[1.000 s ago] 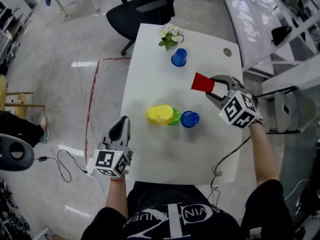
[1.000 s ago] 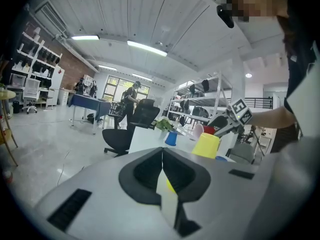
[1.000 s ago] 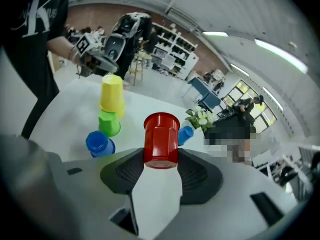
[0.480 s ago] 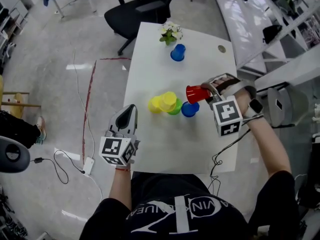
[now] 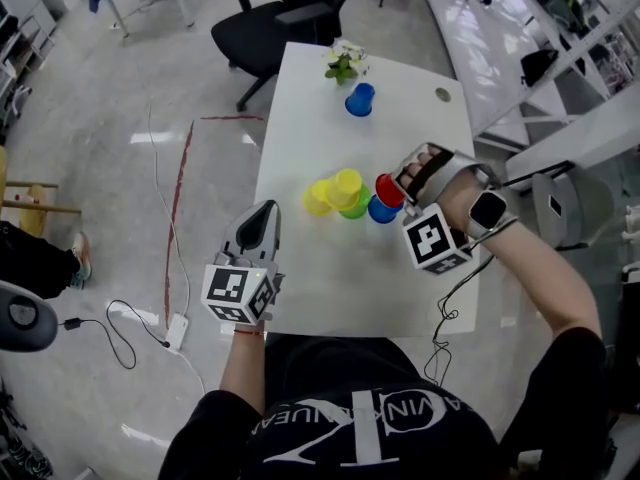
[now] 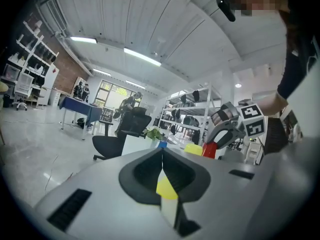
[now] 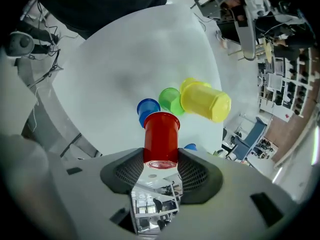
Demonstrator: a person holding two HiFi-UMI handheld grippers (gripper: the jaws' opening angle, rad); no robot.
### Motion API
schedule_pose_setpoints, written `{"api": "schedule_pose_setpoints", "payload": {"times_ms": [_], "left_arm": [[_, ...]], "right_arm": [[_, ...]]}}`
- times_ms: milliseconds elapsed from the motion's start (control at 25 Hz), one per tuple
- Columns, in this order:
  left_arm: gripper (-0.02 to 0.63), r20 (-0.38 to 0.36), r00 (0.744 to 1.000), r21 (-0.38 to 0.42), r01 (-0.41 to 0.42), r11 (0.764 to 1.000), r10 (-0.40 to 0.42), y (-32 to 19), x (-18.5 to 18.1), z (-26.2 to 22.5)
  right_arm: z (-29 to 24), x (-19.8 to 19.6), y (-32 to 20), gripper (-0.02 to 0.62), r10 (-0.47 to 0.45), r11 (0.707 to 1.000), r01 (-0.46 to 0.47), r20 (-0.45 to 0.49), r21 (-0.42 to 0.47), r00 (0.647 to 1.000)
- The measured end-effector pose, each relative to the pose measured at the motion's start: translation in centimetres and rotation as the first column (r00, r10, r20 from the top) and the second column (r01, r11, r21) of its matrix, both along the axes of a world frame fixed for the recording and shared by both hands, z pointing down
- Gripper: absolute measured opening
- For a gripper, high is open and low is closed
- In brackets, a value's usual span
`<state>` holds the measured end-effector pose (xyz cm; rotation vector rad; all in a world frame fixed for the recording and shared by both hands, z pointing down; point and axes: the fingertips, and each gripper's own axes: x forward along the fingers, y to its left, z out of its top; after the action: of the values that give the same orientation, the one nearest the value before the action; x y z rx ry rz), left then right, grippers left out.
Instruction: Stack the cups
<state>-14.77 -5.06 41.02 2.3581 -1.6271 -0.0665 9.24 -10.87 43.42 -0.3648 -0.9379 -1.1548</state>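
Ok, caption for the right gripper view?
Right gripper grips a red cup near a blue cup, a green cup and yellow cups on a white table.

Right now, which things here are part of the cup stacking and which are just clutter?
Job:
- red cup, gripped in the right tool
- near blue cup
- green cup
- yellow cups
- far blue cup

Lying about:
- plant
- chair
- red floor tape

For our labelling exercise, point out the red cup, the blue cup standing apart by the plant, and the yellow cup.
red cup (image 7: 161, 134), right gripper view, on its side wall.
far blue cup (image 5: 360, 99), head view, on its middle.
yellow cup (image 7: 207, 103), right gripper view, on its side wall.
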Motion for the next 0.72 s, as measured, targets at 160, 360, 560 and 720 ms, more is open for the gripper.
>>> {"api": "schedule_pose_setpoints", "payload": {"times_ms": [160,360,560,720], "left_arm": [[0.005,-0.007,1.000,0.007,0.006,1.000,-0.006,0.4,-0.4,-0.2],[0.005,-0.015,1.000,0.011,0.016,1.000,-0.015,0.7,-0.8,-0.4],[0.005,-0.020,0.999,0.015,0.027,1.000,-0.027,1.1,-1.3,-0.4],[0.005,-0.025,0.999,0.013,0.036,0.999,-0.035,1.2,-1.8,-0.2]], "right_arm": [[0.2,-0.4,0.6,0.221,-0.023,1.000,0.023,-0.035,-0.001,0.999],[0.5,-1.3,1.2,0.222,-0.081,0.997,0.081,-0.081,0.003,0.993],[1.0,-1.9,1.4,0.224,-0.120,0.993,0.122,-0.116,0.006,0.986],[1.0,-2.6,1.5,0.225,-0.136,0.991,0.137,-0.112,0.004,0.984]]}}
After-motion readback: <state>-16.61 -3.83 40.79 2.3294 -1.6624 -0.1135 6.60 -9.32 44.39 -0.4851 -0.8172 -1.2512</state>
